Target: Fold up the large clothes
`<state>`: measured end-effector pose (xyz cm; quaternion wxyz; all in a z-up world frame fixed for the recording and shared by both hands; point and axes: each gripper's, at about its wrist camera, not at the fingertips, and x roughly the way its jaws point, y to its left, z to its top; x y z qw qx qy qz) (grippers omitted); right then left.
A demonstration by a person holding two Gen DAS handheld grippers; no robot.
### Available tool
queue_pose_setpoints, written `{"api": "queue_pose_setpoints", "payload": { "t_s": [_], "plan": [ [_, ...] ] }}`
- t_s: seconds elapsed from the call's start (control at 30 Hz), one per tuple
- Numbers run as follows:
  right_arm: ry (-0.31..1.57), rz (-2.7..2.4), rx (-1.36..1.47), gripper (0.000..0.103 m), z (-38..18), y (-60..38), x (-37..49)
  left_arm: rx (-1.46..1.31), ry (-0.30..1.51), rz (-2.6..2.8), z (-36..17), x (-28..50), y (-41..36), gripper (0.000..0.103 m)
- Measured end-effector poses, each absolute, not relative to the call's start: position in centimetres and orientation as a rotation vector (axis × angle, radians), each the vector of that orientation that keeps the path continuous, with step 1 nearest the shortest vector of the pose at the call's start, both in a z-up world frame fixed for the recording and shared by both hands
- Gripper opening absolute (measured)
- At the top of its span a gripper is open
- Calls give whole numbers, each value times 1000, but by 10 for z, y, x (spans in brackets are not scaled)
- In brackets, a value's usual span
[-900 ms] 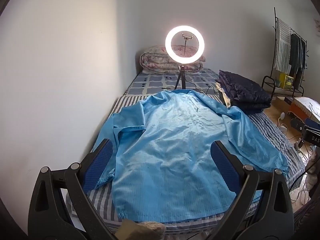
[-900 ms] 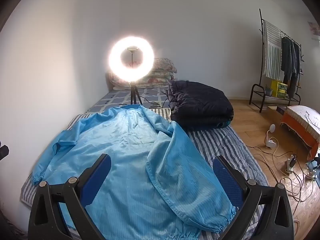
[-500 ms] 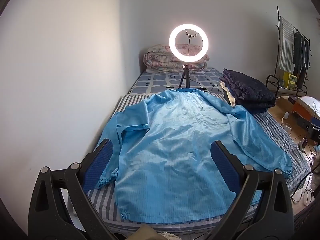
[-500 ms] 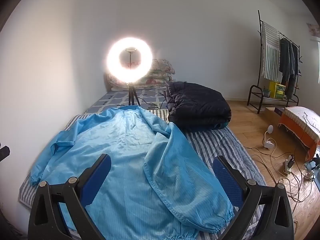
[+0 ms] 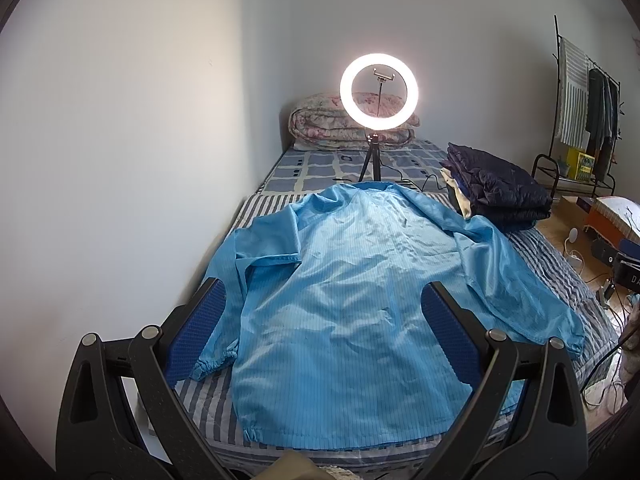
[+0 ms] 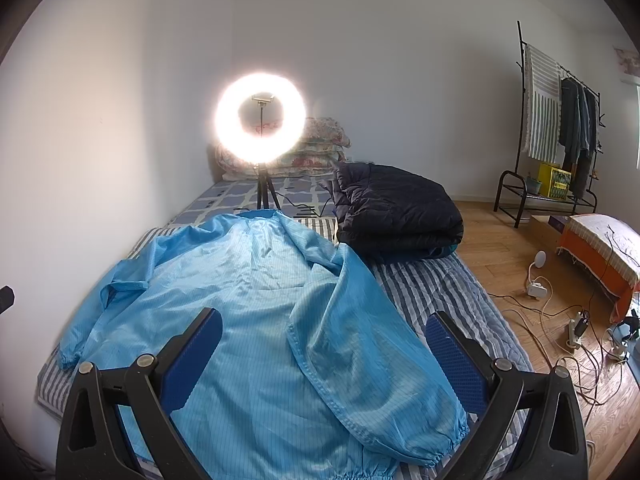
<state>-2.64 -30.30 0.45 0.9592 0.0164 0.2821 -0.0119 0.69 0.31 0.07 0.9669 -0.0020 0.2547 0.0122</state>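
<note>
Jacket, left wrist view: light-blue jacket (image 5: 352,312) is lying spread flat, back up, on the striped bed (image 5: 560,264), hem toward the camera and collar toward the ring light (image 5: 379,90).
Left sleeve, left wrist view: it is running down beside the body, its cuff (image 5: 212,364) resting just by the hem corner; no fold is showing yet.
Left gripper, left wrist view: left gripper (image 5: 324,336) is hovering above the hem with its jaws spread wide and nothing between the pads.
Finished pile, left wrist view: a folded dark quilted coat (image 5: 496,196) is sitting on the far right of the bed, apart from the jacket's body.
Jacket, right wrist view: the same jacket is covering the near half of the bed, with its right sleeve (image 6: 372,344) lying diagonally out over the stripes, cuff near the mattress edge.
Right gripper, right wrist view: right gripper (image 6: 324,352) is hanging over that sleeve, jaws fully apart, gripping nothing.
Progress: by the look of it, folding of this jacket is only beginning; laying-out seems done, while sleeves and body are all waiting to be folded.
</note>
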Motion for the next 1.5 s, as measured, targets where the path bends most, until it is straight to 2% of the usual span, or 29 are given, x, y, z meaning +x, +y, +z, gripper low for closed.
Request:
{"api": "queue_pose_setpoints", "payload": {
  "t_s": [1.5],
  "plan": [
    [582,-21,40,103,4,-299,-25,2,508,36,7,8,14,100]
  ]
}}
